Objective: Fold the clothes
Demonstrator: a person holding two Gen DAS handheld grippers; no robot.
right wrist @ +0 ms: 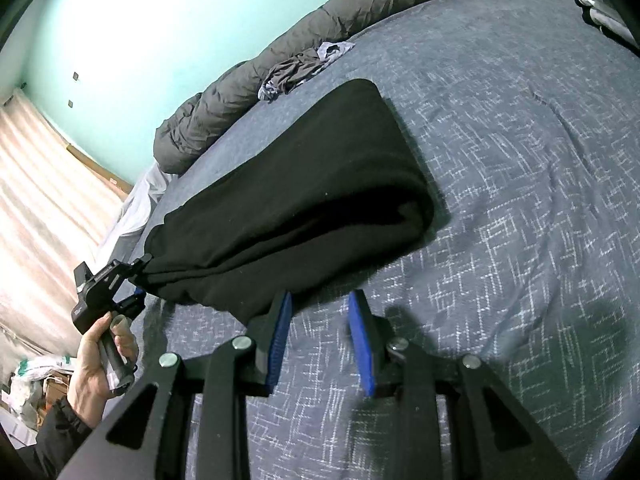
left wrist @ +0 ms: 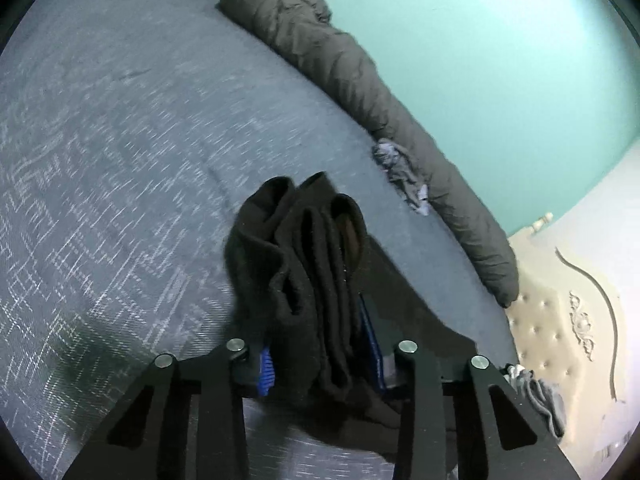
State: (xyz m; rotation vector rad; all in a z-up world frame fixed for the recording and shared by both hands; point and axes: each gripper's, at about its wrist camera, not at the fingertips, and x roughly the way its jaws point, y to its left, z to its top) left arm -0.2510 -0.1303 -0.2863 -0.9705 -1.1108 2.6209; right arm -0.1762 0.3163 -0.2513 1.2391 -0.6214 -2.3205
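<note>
Left hand-held gripper pinches the folded black garment
Right hand-held gripper, partly open at 6 o'clock, holds nothing; the fat bunch could slip out onto the bed.

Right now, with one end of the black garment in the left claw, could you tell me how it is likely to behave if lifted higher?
The black garment looks floppy: it sags from the left claw down to the bed. Its bunched layers there may slip apart. It seems thick, so probably fairly heavy for cloth.
</note>
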